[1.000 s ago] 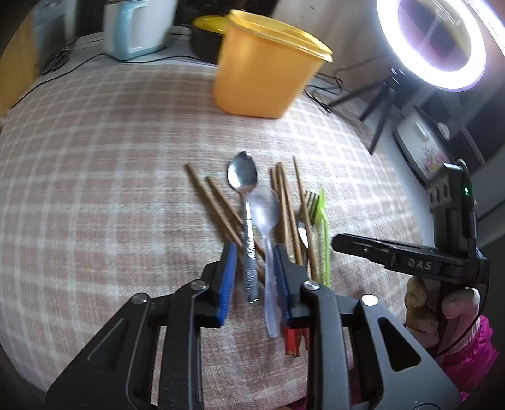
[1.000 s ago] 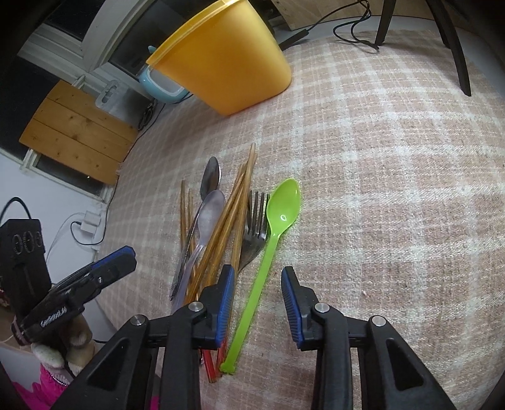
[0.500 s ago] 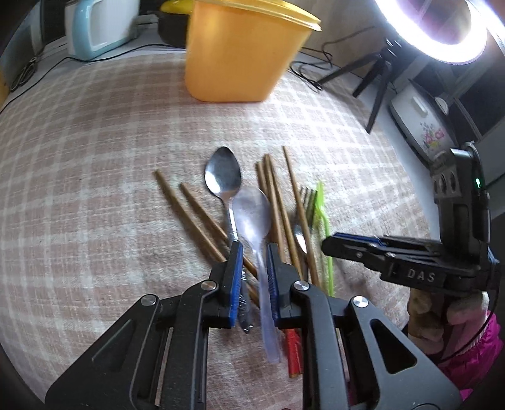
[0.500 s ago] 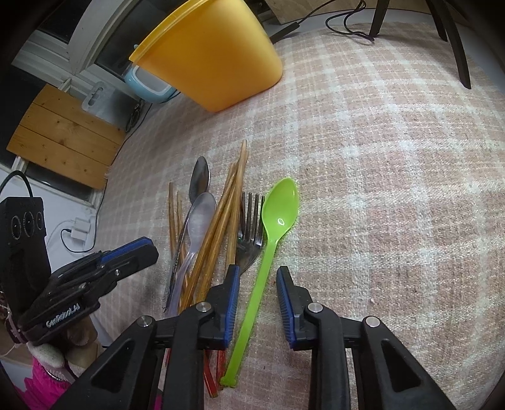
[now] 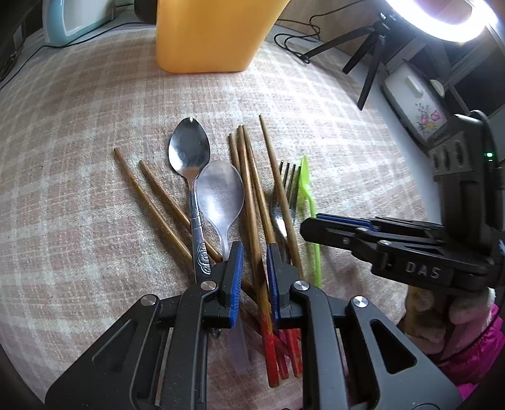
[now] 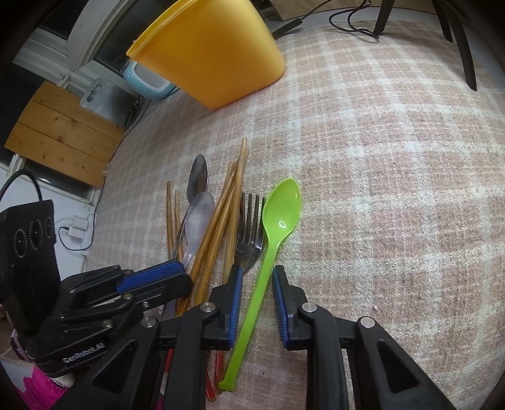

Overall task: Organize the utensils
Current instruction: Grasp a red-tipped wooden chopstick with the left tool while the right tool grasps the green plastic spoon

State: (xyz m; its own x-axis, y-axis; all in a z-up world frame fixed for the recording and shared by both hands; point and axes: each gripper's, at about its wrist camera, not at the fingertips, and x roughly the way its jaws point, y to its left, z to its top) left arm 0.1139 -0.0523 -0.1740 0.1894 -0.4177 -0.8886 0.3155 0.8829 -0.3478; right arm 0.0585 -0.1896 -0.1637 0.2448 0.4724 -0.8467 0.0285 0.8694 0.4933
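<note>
Utensils lie in a pile on the plaid cloth: a metal spoon (image 5: 188,154), a clear plastic spoon (image 5: 219,192), several wooden chopsticks (image 5: 249,189), a metal fork (image 6: 249,233) and a green plastic spoon (image 6: 281,211). A yellow tub (image 5: 214,31) stands beyond them. My left gripper (image 5: 254,261) is low over the pile, its jaws narrowly apart around a chopstick, not clamped. My right gripper (image 6: 257,284) is open with the green spoon's handle between its jaws; it also shows in the left wrist view (image 5: 347,227).
A ring light on a tripod (image 5: 442,19) stands at the far right off the table. A pale blue appliance (image 5: 75,15) sits behind the tub. Cables run along the far edge. The plaid cloth (image 6: 394,157) stretches to the right.
My left gripper has moved right from the metal spoon's handle to over the chopsticks and lowered, jaws staying narrow. My right gripper has come lower around the green spoon's handle.
</note>
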